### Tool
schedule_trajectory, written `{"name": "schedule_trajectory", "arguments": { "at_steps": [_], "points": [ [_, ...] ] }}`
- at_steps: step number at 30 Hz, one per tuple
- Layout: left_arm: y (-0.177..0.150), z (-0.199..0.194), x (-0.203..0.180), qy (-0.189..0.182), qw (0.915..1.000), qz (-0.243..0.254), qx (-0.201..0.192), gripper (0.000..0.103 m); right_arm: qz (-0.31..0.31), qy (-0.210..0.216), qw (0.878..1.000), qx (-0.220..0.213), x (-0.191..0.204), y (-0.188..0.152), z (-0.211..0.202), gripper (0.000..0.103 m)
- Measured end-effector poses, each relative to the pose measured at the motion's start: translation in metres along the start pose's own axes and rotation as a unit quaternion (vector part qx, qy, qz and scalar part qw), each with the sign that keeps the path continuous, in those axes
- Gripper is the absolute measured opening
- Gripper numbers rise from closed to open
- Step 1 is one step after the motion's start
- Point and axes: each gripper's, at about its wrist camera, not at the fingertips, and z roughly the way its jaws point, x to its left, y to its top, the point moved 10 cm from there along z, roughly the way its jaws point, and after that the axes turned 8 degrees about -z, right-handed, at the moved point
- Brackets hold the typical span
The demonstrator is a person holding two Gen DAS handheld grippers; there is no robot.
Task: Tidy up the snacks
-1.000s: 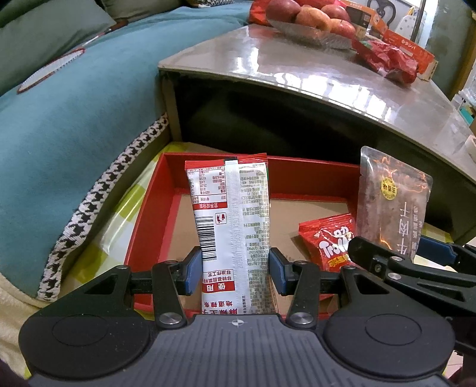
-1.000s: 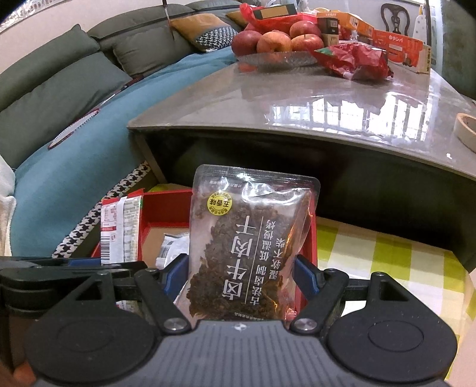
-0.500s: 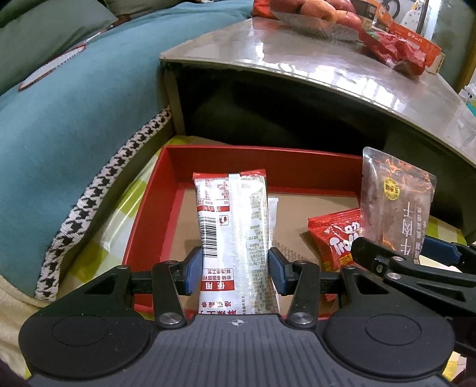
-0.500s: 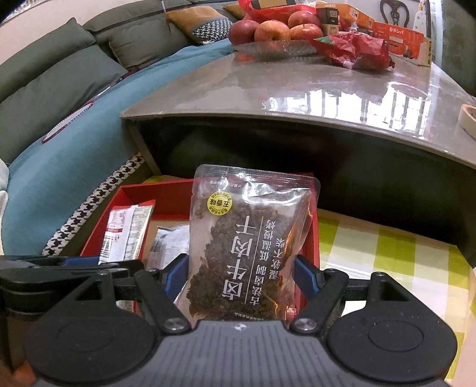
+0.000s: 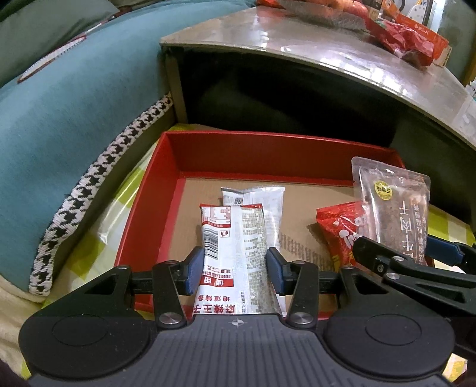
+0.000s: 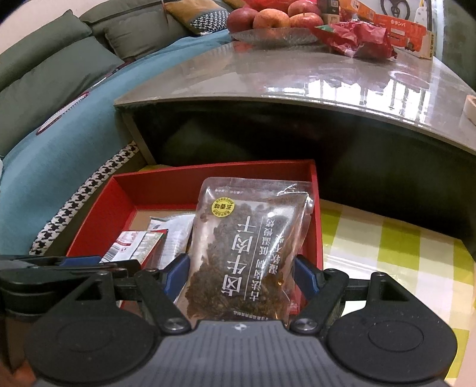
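Note:
My left gripper (image 5: 235, 269) is shut on a red and white snack packet (image 5: 233, 253), held over the near left part of a red box (image 5: 261, 151). A white packet (image 5: 255, 199) and a red snack bag (image 5: 342, 235) lie on the box's cardboard floor. My right gripper (image 6: 241, 279) is shut on a clear pouch of dried beef (image 6: 247, 253), held over the right side of the red box (image 6: 208, 181). The pouch also shows in the left wrist view (image 5: 395, 208), and the left packet in the right wrist view (image 6: 134, 245).
The box stands on a green checked cloth (image 6: 386, 247) below a glossy coffee table (image 6: 297, 80) with a bowl of apples (image 6: 273, 20) and red wrappers (image 6: 363, 41). A teal sofa cover with houndstooth trim (image 5: 89, 181) lies to the left.
Both grippers have moved down and forward over the red box with their packets. More of the box floor and the white packet under the left packet now show.

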Motion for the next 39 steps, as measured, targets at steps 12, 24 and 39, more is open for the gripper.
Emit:
{"name": "schedule_trajectory", "arguments": {
  "at_steps": [12,24,39],
  "points": [
    [0.0,0.006,-0.001,0.021,0.9996,0.014,-0.011,0.053,0.001,-0.003,1.0,0.011,0.0,-0.004,0.015,0.08],
    [0.001,0.01,0.001,0.024,0.9997,0.007,-0.003,0.068,0.004,0.001,1.0,0.018,0.0,-0.008,0.021,0.07],
    [0.018,-0.018,0.016,0.01,0.9994,-0.015,-0.03,0.086,0.008,-0.001,1.0,-0.008,0.001,0.002,0.003,0.071]
  ]
}}
